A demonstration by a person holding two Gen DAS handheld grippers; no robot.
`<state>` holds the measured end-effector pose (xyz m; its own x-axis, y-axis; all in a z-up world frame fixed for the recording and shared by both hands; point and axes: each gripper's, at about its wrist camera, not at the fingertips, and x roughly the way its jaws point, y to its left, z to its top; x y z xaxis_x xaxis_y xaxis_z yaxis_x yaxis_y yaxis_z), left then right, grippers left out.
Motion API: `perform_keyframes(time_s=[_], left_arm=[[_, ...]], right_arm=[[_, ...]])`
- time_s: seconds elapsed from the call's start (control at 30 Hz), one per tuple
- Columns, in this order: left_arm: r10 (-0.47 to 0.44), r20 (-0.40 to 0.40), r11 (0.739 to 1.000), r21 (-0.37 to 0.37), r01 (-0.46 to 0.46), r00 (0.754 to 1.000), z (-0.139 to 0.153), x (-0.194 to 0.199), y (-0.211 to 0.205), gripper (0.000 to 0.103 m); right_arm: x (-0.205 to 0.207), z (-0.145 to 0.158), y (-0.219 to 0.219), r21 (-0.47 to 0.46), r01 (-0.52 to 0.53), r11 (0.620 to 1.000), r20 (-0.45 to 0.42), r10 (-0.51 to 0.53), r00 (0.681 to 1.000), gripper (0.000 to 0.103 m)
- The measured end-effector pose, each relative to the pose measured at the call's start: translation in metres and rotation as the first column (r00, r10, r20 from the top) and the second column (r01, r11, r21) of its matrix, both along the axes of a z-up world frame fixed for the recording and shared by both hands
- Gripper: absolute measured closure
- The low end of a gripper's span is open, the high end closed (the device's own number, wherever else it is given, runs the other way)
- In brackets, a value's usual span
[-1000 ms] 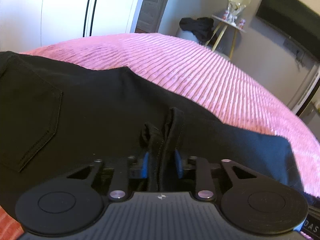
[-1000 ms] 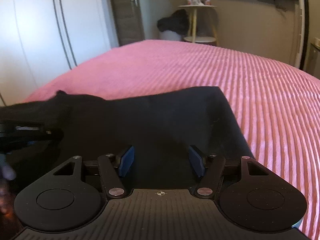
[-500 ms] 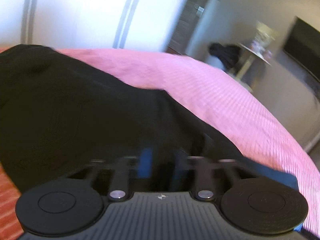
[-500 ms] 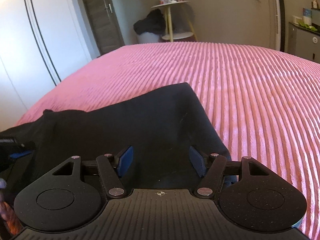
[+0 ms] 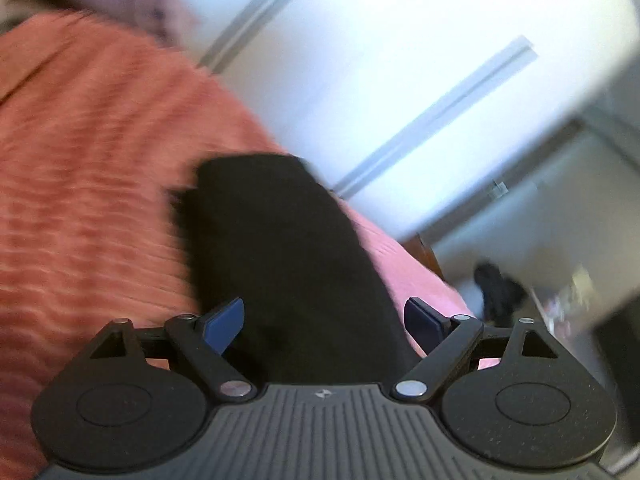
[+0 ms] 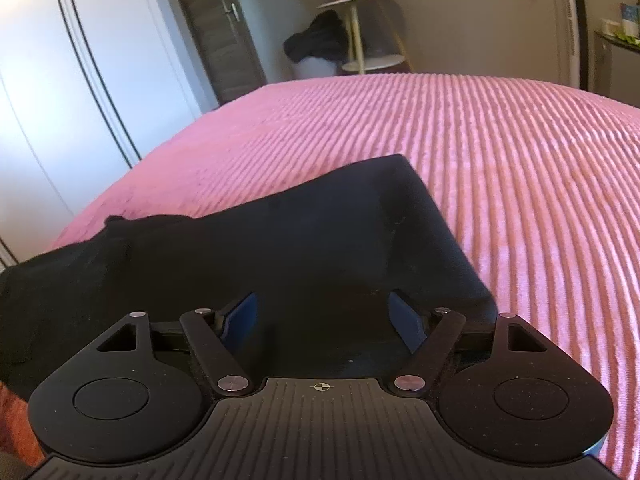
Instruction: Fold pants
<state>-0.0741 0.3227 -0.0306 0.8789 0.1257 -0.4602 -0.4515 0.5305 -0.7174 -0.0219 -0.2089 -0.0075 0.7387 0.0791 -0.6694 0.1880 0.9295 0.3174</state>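
One white wardrobe [image 6: 72, 92], flat-fronted. One pair of black pants [image 6: 304, 236], soft, matte, lying on the ribbed pink bedspread [image 6: 520, 168]. Left gripper [image 5: 324, 320] (blurred view) and right gripper [image 6: 322, 320]: fingers apart, empty, over the cloth.

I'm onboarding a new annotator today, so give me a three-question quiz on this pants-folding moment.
1. True or false: the left hand-held gripper is clamped on the black pants.
2. What do the pants lie on? A) wooden floor B) pink ribbed bedspread C) grey sofa
3. Fill in: the jaws of the right hand-held gripper stand ____, with the fabric beyond them.

Key: 1 false, its jaws stand apart; 2 B; 3 open.
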Motion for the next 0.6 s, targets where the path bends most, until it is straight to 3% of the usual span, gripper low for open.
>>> perform_keyframes(time_s=[0.1, 0.27, 0.4, 0.53, 0.57, 0.6], left_arm=[[0.040, 0.015, 0.992, -0.120, -0.038, 0.999, -0.024, -0.010, 0.035, 0.017], [-0.002, 0.019, 0.984, -0.178, 0.006, 1.000, -0.046, 0.006, 0.061, 0.026], [-0.018, -0.031, 0.985, -0.174, 0.012, 0.999, -0.055, 0.032, 0.070, 0.027], [-0.015, 0.002, 0.988, -0.156, 0.015, 1.000, -0.062, 0.049, 0.078, 0.027], [-0.010, 0.011, 0.986, -0.165, 0.012, 1.000, -0.065, 0.051, 0.081, 0.029], [-0.004, 0.024, 0.985, -0.175, 0.008, 1.000, -0.067, 0.051, 0.083, 0.038]], right_arm=[[0.002, 0.000, 0.000, 0.027, -0.004, 1.000, 0.005, 0.004, 1.000, 0.024], [0.005, -0.002, 0.001, 0.031, -0.017, 0.999, 0.001, 0.017, 1.000, 0.024], [0.007, -0.003, 0.002, 0.013, -0.017, 1.000, -0.002, 0.018, 1.000, 0.024], [0.010, -0.005, 0.005, -0.013, -0.020, 1.000, -0.003, 0.020, 1.000, 0.023], [0.011, -0.005, 0.005, -0.019, -0.023, 1.000, -0.003, 0.023, 1.000, 0.023], [0.013, -0.006, 0.005, -0.025, -0.022, 0.999, -0.001, 0.022, 1.000, 0.023]])
